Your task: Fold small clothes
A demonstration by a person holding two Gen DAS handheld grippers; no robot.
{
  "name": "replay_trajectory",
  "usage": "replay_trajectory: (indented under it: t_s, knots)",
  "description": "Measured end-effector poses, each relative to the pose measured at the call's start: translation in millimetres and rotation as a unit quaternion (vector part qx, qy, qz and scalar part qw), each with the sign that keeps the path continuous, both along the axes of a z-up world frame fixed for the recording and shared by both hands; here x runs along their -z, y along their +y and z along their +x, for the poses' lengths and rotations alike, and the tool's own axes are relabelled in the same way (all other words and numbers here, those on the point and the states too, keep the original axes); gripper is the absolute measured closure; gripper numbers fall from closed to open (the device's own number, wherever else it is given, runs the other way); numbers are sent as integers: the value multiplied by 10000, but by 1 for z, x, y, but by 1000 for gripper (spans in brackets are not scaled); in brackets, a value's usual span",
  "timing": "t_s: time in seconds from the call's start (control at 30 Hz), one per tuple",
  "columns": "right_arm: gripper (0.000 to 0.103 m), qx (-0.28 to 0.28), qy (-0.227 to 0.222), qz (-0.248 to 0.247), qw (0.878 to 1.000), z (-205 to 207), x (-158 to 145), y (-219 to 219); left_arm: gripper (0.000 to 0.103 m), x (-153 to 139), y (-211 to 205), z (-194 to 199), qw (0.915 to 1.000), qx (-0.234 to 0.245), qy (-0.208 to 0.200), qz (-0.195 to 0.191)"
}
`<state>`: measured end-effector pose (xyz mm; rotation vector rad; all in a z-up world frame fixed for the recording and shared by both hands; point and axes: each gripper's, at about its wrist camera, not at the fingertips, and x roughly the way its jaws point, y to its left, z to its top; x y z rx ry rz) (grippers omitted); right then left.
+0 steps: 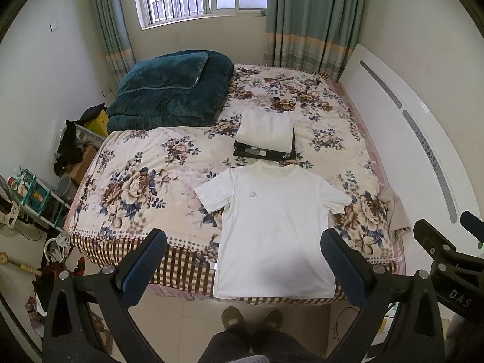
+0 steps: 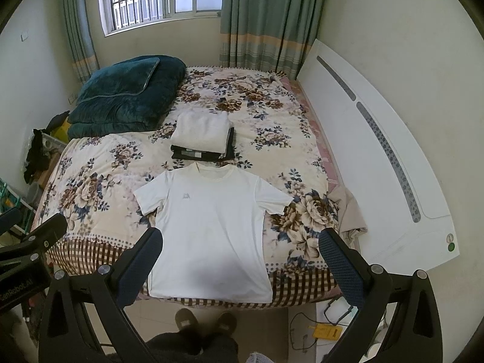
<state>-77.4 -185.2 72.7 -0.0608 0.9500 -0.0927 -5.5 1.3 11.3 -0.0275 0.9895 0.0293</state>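
Shirt [image 1: 273,230] spread flat, front up, at the bed's [image 1: 145,181] near edge, hem over the edge, unfolded

Past its collar, mid-bed, a stack [image 1: 266,137] of folded clothes looks done; a beige cloth [image 1: 397,214] lies at the right edge. Left gripper [image 1: 243,264] and right gripper [image 2: 240,261] hang above, jaws wide, empty, so folding this one is not yet begun

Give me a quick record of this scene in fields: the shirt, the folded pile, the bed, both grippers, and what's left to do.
shirt: white T-shirt spread flat, front up, hem at the bed's near edge
folded pile: white folded garment on top of dark folded ones, just beyond the collar
bed: floral bedspread, teal quilt at far left
left gripper: jaws open, above the hem, holding nothing
right gripper: jaws open, holding nothing
remaining: T-shirt not yet folded
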Motion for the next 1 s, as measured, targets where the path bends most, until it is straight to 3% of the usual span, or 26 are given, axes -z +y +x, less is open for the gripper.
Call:
replay_trajectory:
  t_s: [1.0]
  knots:
    - [0,4,-36,39,10000,-4,-6,3,0,-17,10,14,10000,-4,-86,39]
